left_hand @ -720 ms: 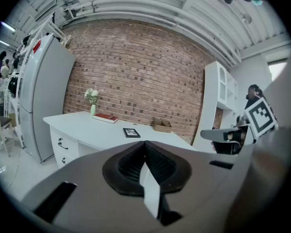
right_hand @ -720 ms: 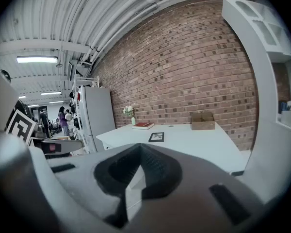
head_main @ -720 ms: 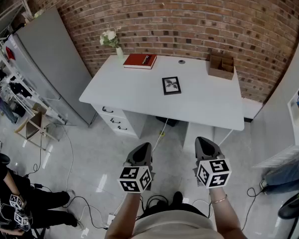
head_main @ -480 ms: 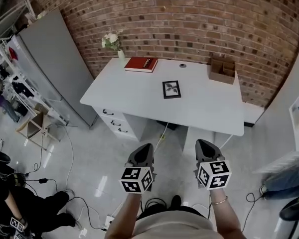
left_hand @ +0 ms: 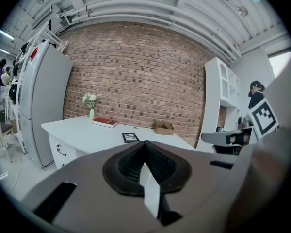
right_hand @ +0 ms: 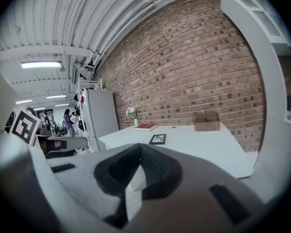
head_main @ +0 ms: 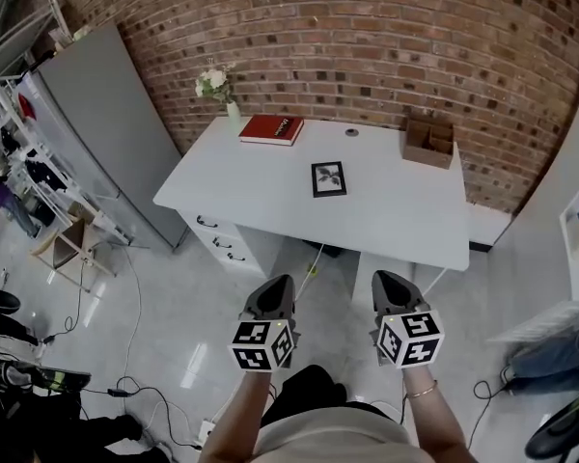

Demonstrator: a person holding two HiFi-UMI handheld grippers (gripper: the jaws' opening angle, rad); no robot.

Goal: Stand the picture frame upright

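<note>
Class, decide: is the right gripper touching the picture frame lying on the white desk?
Apart. In the head view the right gripper hangs over the floor short of the desk, while the picture frame lies flat mid-desk, bare tabletop between them.

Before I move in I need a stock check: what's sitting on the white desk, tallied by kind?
Picture frame, lying flat: 1
Red book: 1
Vase of flowers: 1
Wooden box: 1
Small dark round item, too small to identify: 1
Total: 5
</note>
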